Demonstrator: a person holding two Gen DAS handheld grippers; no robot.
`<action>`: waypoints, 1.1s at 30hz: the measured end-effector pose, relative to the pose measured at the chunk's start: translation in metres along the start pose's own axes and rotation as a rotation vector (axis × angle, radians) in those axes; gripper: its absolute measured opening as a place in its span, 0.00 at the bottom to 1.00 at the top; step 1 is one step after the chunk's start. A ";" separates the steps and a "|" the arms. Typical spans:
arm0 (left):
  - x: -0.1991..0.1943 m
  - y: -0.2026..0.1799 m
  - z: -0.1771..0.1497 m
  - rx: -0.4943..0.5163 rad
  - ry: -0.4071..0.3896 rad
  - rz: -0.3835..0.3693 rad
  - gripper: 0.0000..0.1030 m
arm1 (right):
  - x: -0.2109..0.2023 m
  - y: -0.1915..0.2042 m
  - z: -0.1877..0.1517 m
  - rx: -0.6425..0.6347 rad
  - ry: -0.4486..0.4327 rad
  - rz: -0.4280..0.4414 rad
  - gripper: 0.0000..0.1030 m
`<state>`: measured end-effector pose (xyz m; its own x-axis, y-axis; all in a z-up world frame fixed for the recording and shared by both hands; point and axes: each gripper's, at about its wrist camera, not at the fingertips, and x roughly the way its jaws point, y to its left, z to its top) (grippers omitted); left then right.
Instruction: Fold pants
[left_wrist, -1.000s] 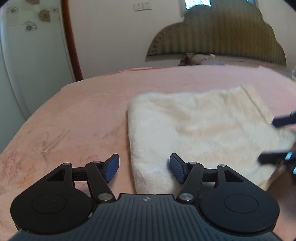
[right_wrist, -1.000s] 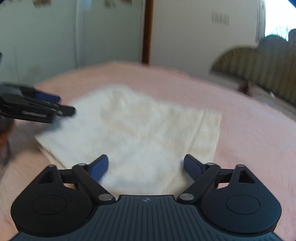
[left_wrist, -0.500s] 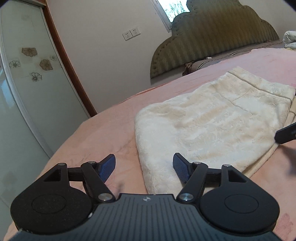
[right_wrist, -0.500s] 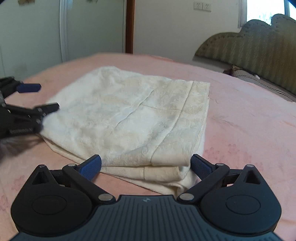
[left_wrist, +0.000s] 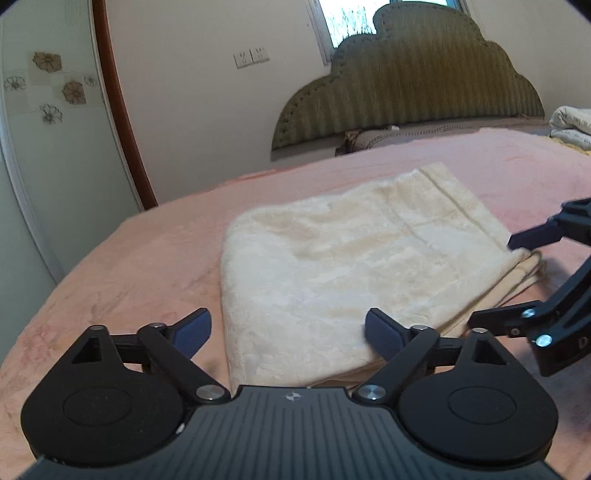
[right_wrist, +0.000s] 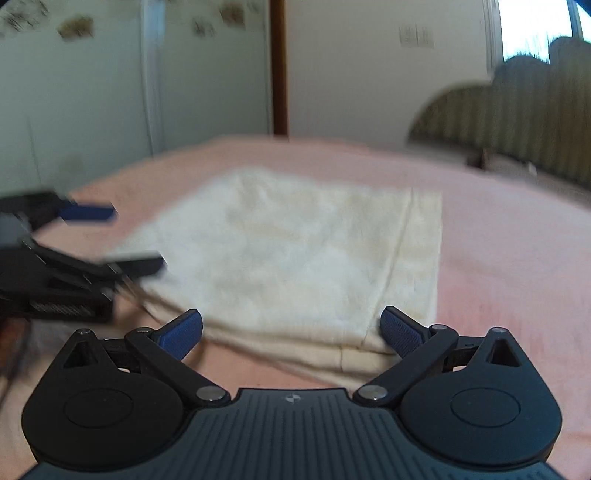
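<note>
Cream fleece pants (left_wrist: 354, 254) lie folded into a flat rectangle on the pink bedspread (left_wrist: 110, 280); they also show in the right wrist view (right_wrist: 295, 258). My left gripper (left_wrist: 288, 332) is open and empty, just above the near left corner of the pants. My right gripper (right_wrist: 291, 328) is open and empty at the near right corner, where the stacked layers show. The right gripper shows at the right edge of the left wrist view (left_wrist: 513, 280). The left gripper shows blurred at the left of the right wrist view (right_wrist: 122, 240).
A padded olive headboard (left_wrist: 406, 85) and a pillow (left_wrist: 369, 138) stand at the bed's far end. Folded bedding (left_wrist: 572, 122) lies at the far right. A wall with sockets (left_wrist: 251, 57) and a flowered wardrobe door (left_wrist: 48, 85) are at the left.
Both grippers stayed open and shifted around the folded pants. The left view levelled and drew back towards the near left corner. The right gripper moved closer to the left one, over the near right corner.
</note>
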<state>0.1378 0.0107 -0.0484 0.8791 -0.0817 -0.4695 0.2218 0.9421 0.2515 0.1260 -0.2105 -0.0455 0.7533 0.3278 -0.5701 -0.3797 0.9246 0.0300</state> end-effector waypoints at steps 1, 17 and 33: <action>0.004 0.006 -0.001 -0.041 0.025 -0.014 0.92 | 0.002 0.002 -0.004 -0.029 -0.006 -0.018 1.00; -0.023 0.009 -0.008 -0.266 0.198 -0.097 0.97 | -0.032 0.010 -0.033 0.215 0.059 -0.060 1.00; -0.052 -0.003 -0.034 -0.268 0.188 -0.083 0.97 | -0.058 0.039 -0.040 0.237 0.105 -0.136 1.00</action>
<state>0.0774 0.0234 -0.0530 0.7642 -0.1235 -0.6331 0.1484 0.9888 -0.0138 0.0457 -0.2009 -0.0438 0.7247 0.1871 -0.6632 -0.1333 0.9823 0.1314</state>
